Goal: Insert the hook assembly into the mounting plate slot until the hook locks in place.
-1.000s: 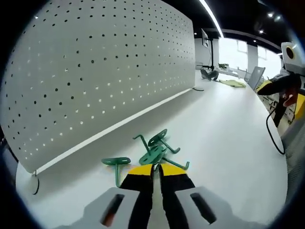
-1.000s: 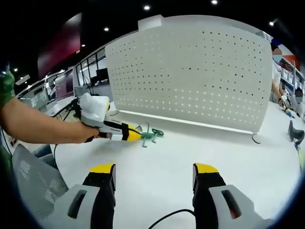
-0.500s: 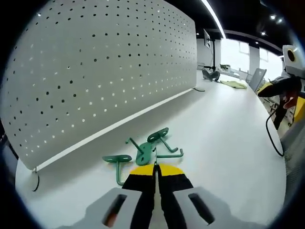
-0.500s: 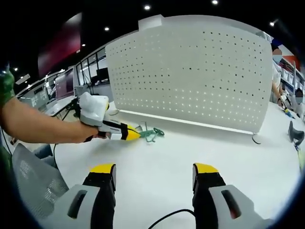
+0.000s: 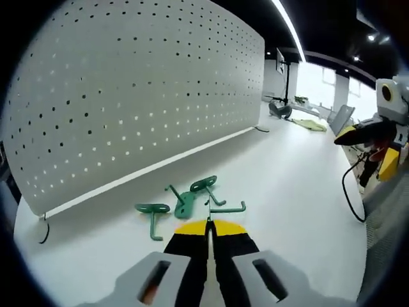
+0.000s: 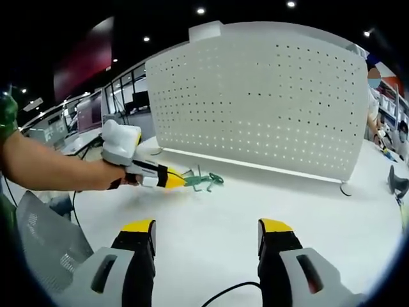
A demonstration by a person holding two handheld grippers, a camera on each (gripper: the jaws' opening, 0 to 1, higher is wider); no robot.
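A: Pegboard, a white perforated metal panel (image 5: 128,96), stands upright at the far side of the white tabletop (image 5: 287,192); green metal hooks (image 5: 185,203) lie before it.

B: And the grippers?

A: Left gripper (image 5: 208,227), jaws closed, seems pinched on one hook's thin wire (image 5: 208,208), pointing away toward the panel. Right gripper (image 6: 208,233) hangs wide open, empty, well apart.
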